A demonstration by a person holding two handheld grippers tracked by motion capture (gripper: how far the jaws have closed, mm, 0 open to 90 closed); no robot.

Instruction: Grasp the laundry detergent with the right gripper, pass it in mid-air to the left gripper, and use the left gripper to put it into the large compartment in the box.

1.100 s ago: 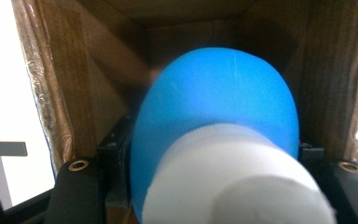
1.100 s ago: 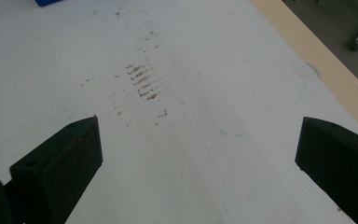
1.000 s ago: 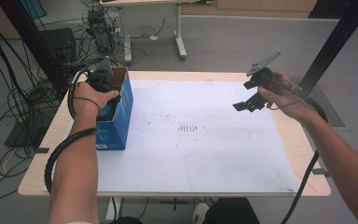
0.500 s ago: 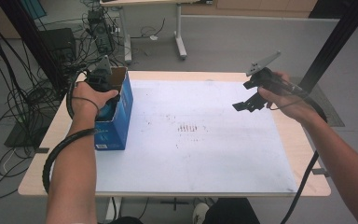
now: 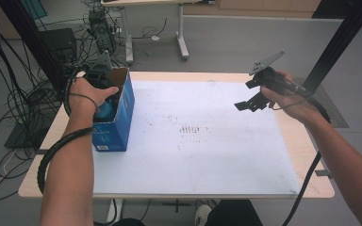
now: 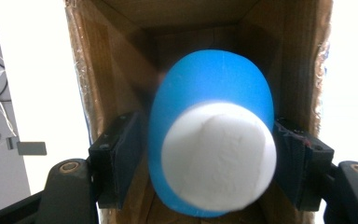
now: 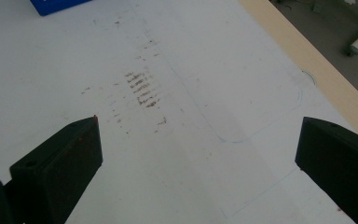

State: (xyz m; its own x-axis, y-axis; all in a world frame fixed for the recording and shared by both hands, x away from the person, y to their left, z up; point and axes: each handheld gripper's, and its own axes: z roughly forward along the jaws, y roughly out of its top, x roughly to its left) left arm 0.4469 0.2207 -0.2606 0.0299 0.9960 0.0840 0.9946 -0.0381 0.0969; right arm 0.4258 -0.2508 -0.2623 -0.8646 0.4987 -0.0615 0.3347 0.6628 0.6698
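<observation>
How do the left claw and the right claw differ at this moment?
The left claw reaches into the open blue cardboard box; the right claw hangs above the white table sheet. The left claw has a rounded blue object with a white end between its jaws, which have just been opening; the right claw has nothing between its jaws. The left claw's gap is narrow, the right claw's wide. Both have black jaws.
</observation>
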